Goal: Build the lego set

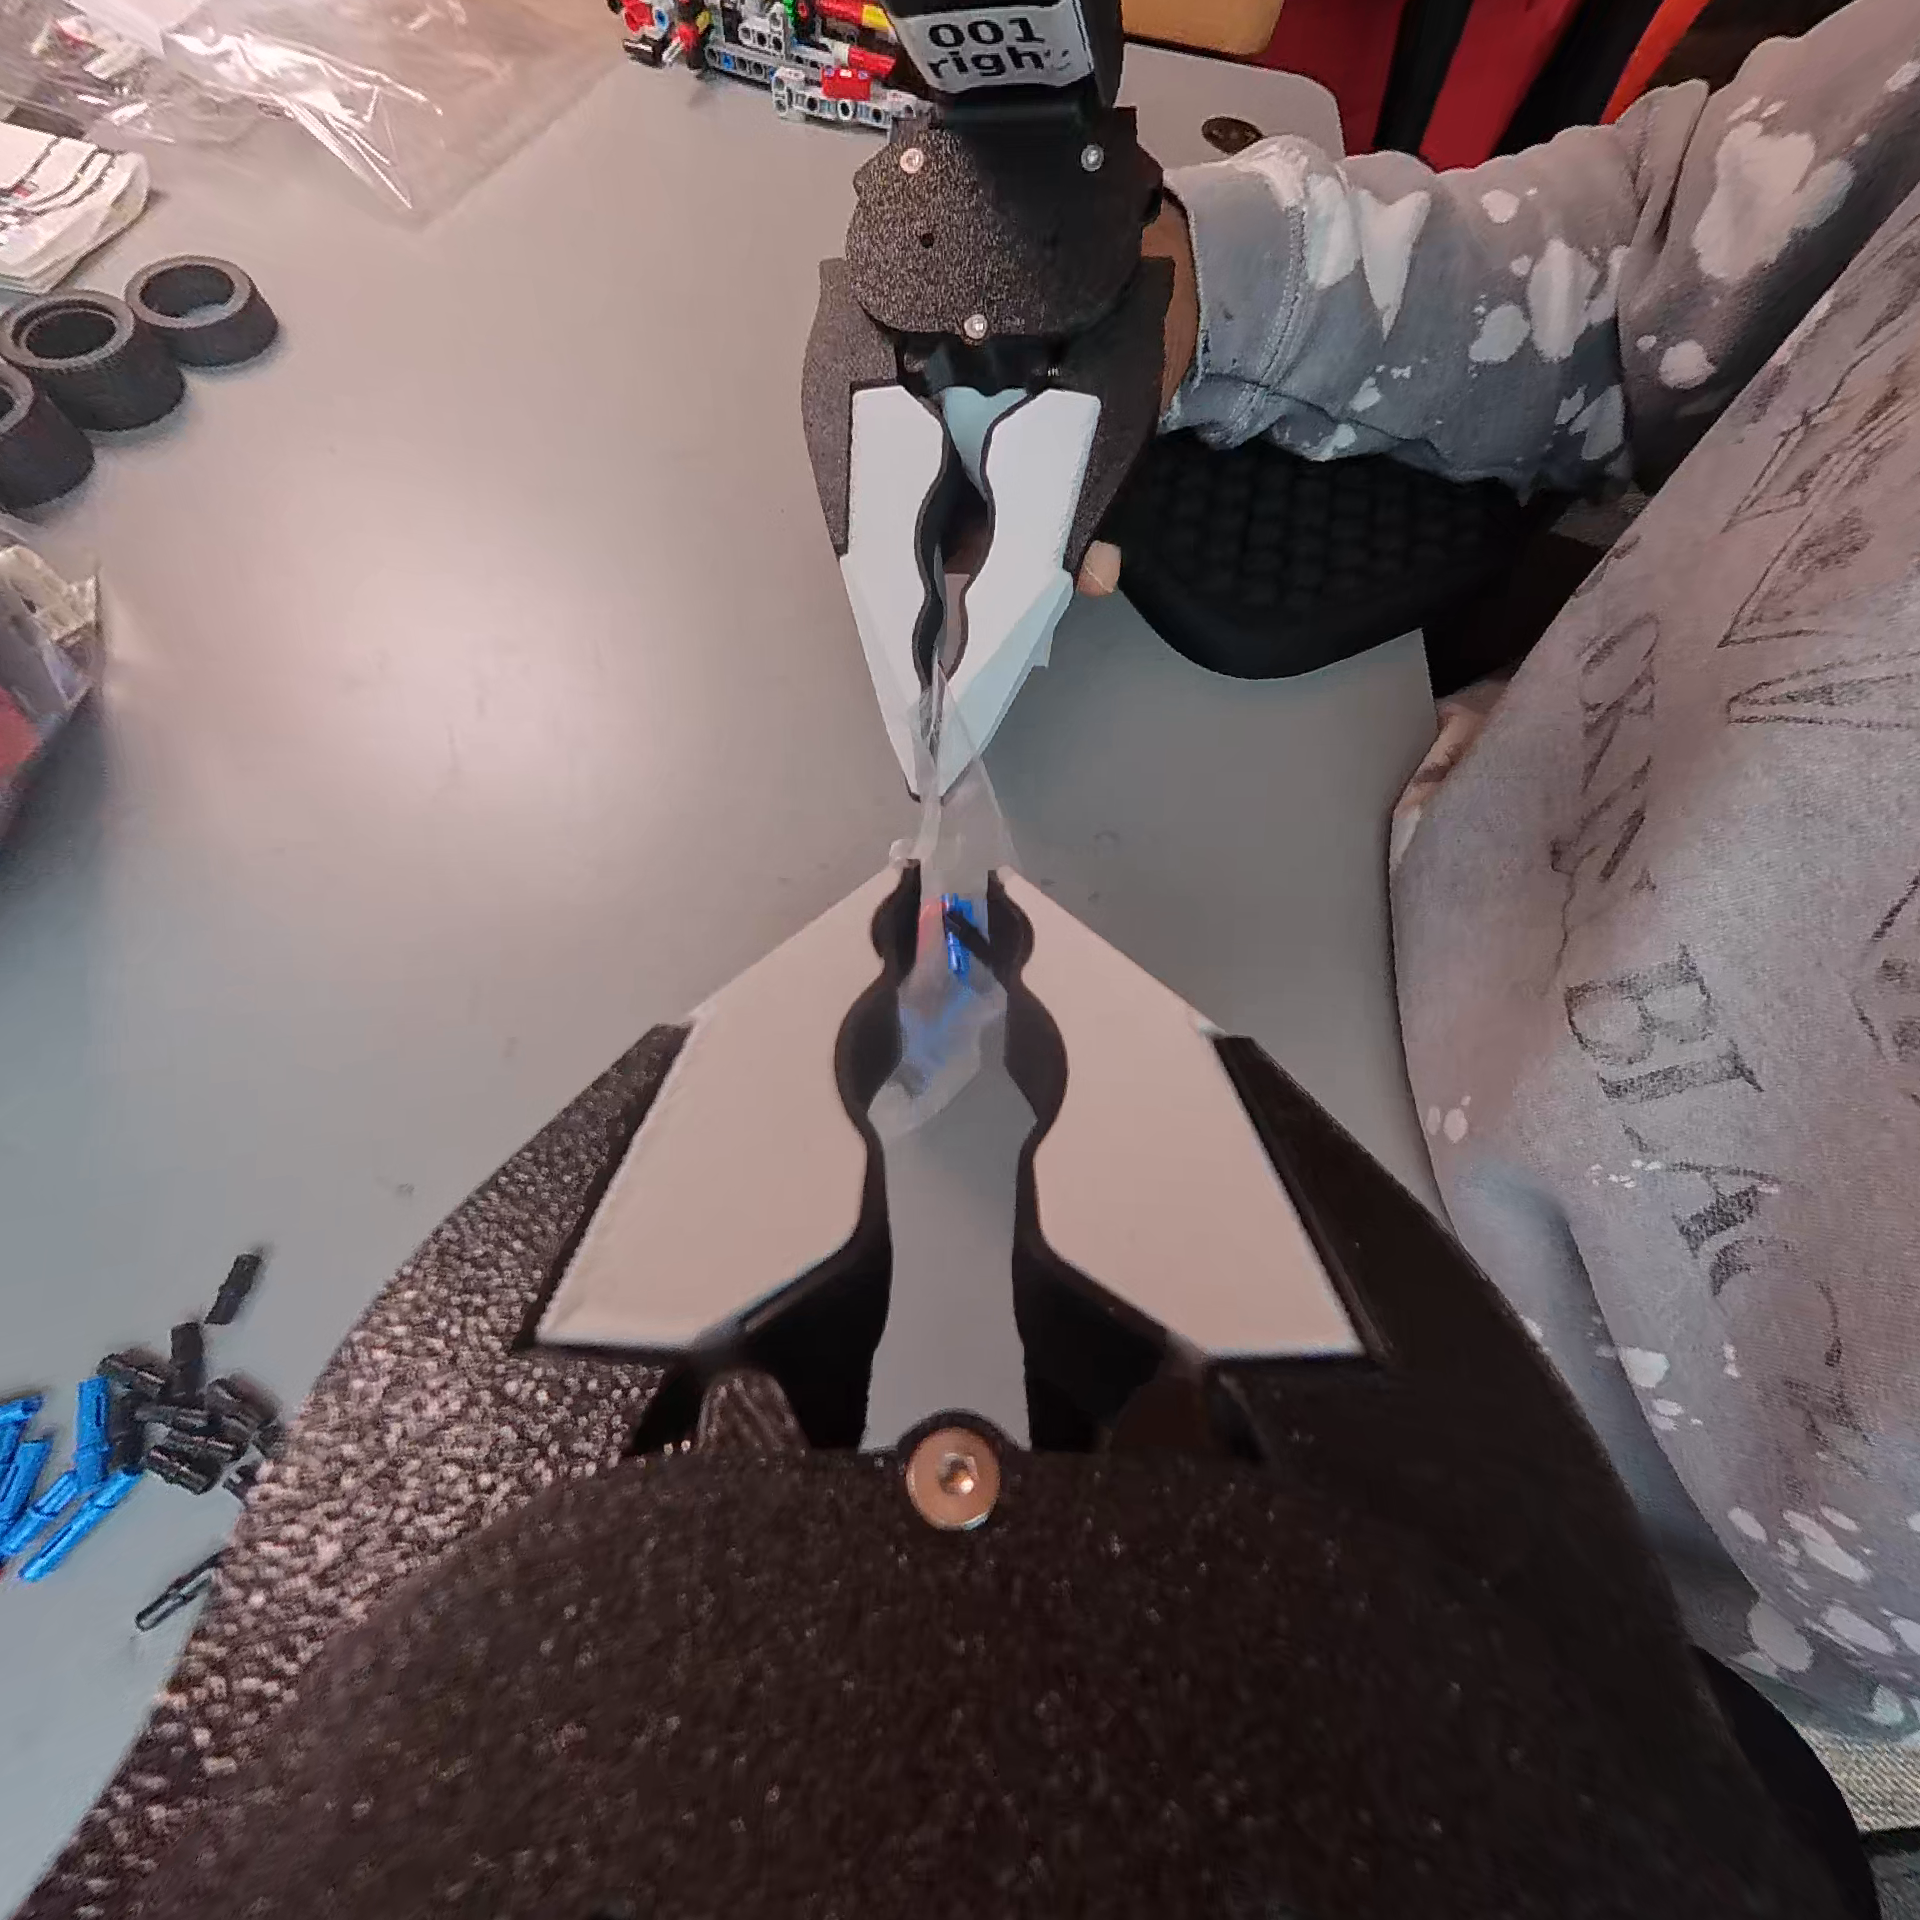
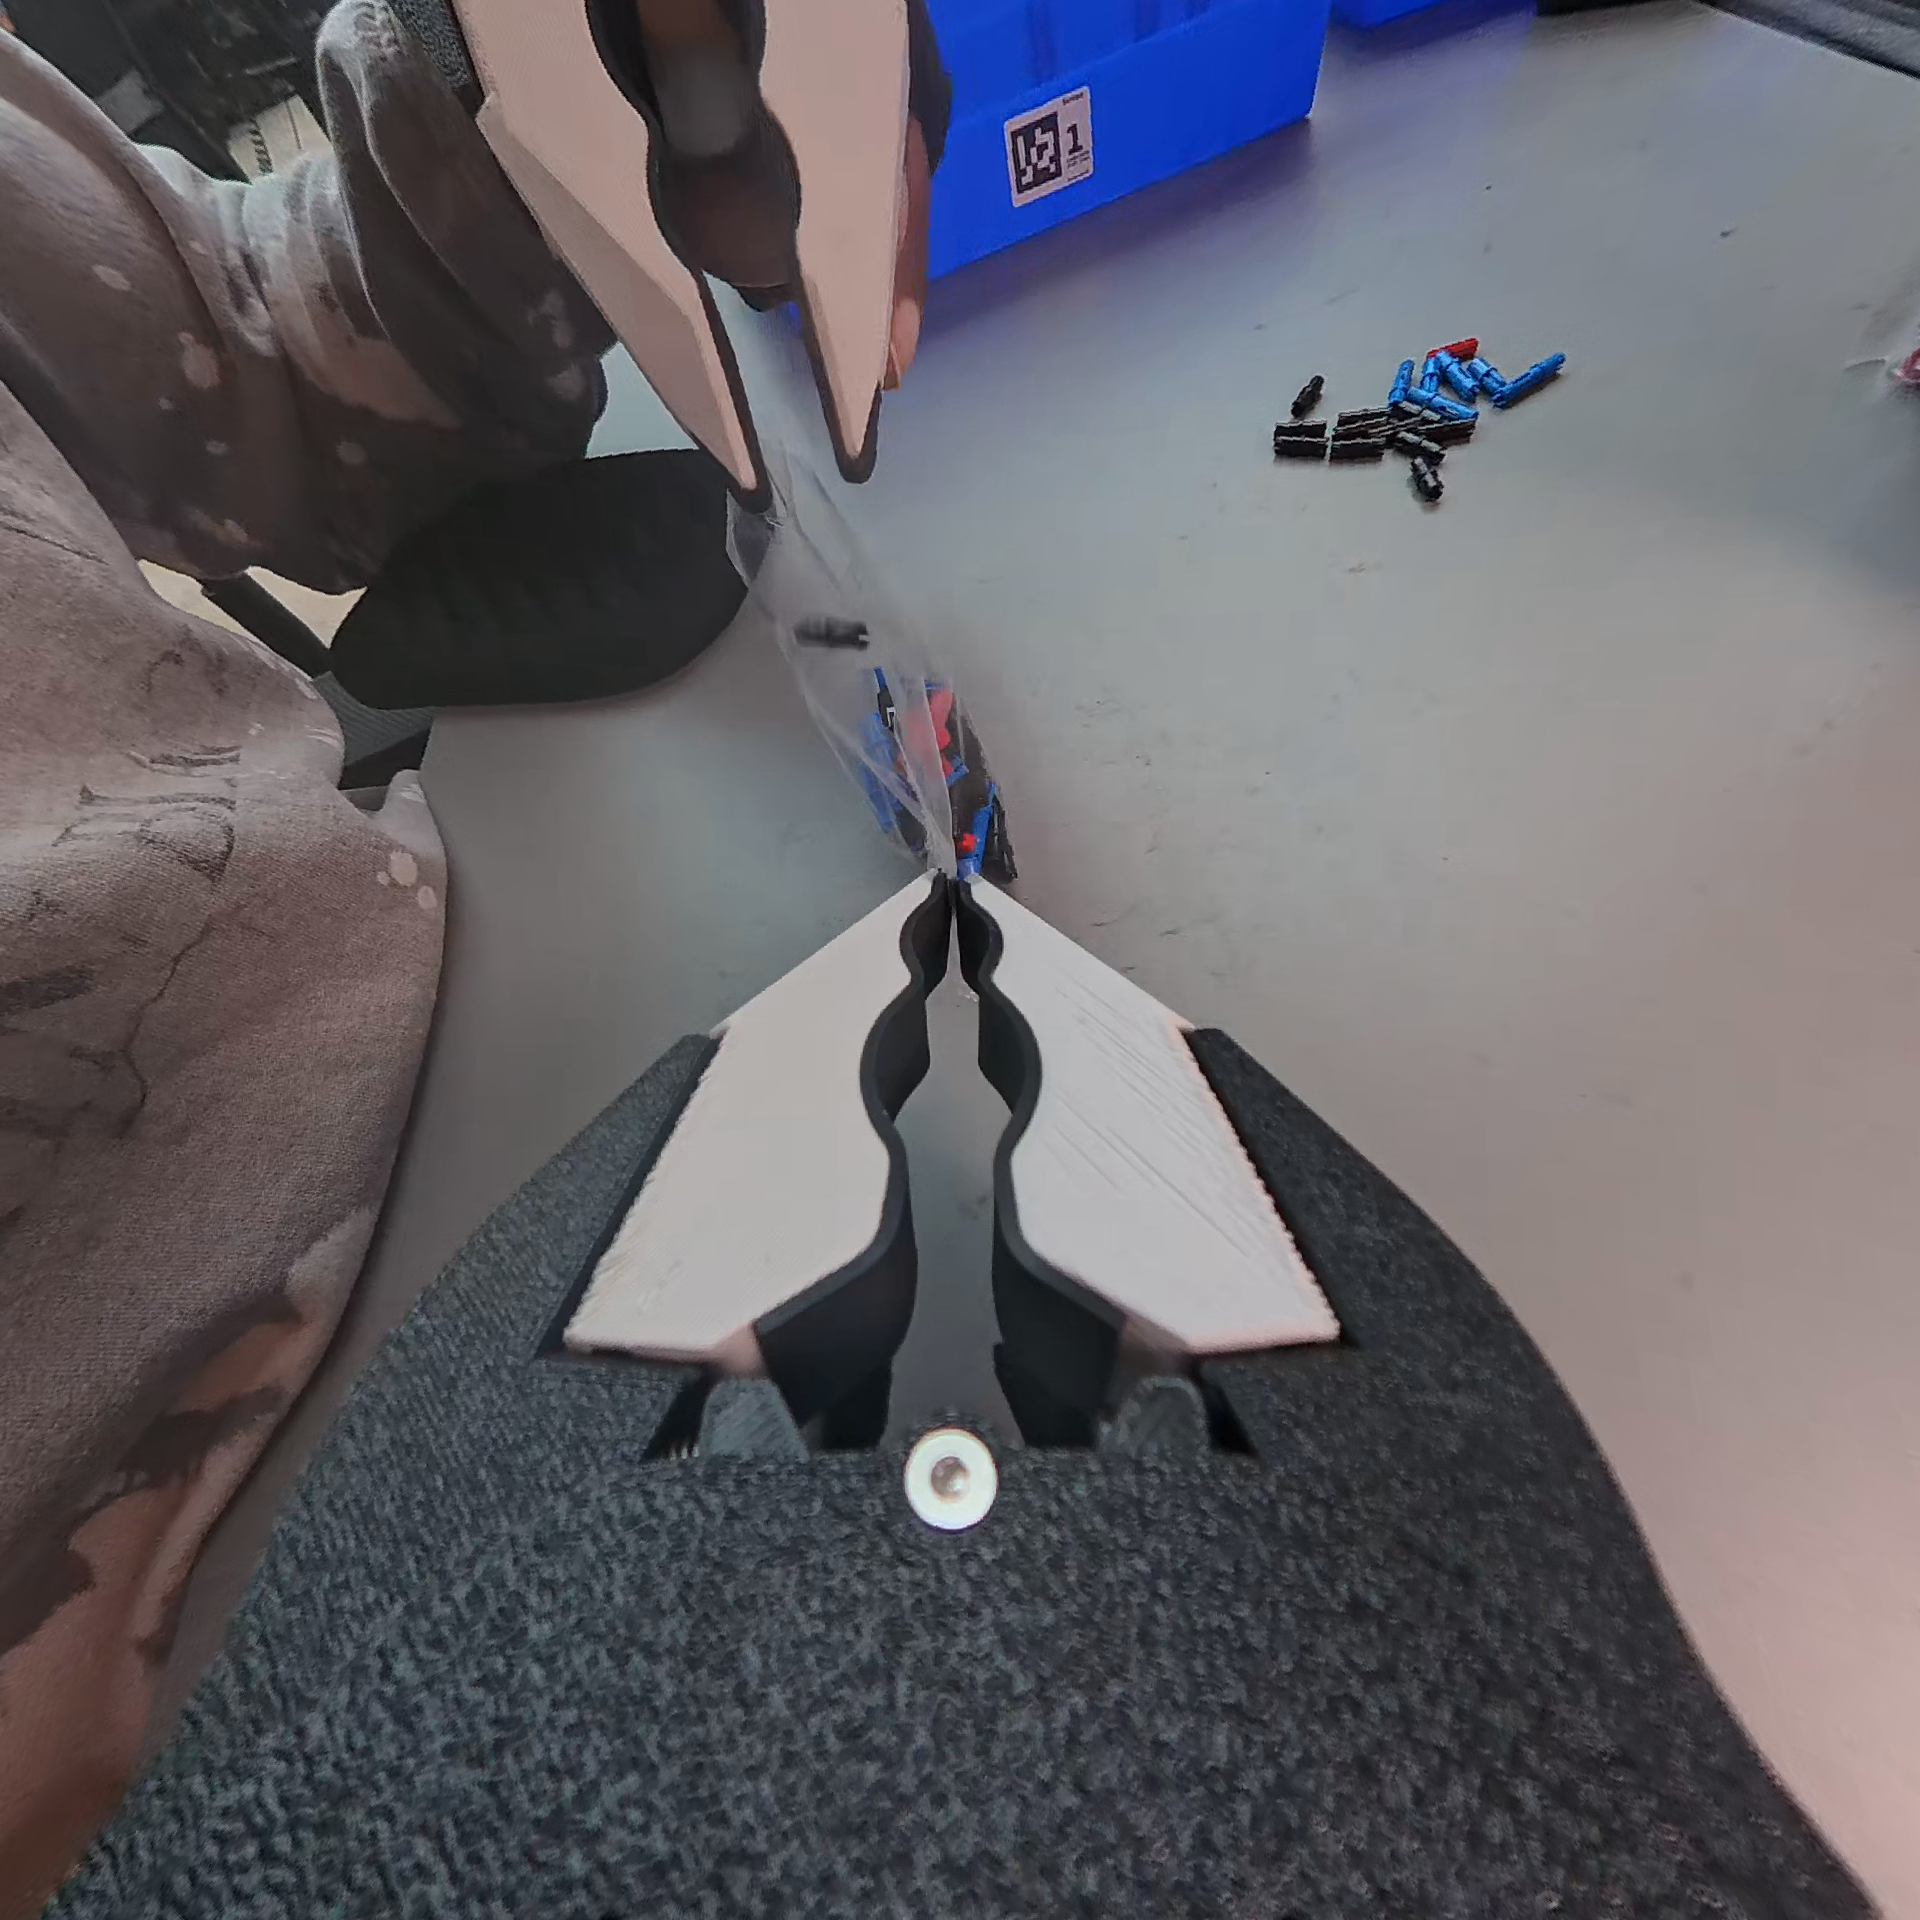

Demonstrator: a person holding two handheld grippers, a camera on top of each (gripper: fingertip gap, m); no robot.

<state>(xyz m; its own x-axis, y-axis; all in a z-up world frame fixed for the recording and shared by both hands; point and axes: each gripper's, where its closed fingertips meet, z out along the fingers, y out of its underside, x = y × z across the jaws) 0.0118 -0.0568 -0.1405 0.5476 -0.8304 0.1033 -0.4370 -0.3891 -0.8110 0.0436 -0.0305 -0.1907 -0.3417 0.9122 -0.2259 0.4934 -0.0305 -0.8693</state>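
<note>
A small clear plastic bag (image 1: 956, 826) of blue, red and black lego pins is stretched between my two grippers above the grey table (image 1: 468, 727). My left gripper (image 1: 954, 888) is closed on one end, with the pins bunched between its fingers. My right gripper (image 1: 928, 774) faces it from the far side and pinches the twisted other end. In the right wrist view, my right gripper (image 2: 951, 883) is shut tight on the bag (image 2: 914, 748). The left gripper (image 2: 805, 478) holds the top of the bag with a narrow gap between its tips.
A loose pile of blue and black pins (image 2: 1413, 416) lies on the table, also in the left wrist view (image 1: 125, 1434). Black tyres (image 1: 104, 353), clear bags (image 1: 260, 83) and a part-built lego frame (image 1: 769, 52) sit far off. A blue bin (image 2: 1122, 104) stands behind. The person's sleeve and body (image 1: 1662, 935) are close. The tips of one gripper are about 7 cm away from the tips of the other.
</note>
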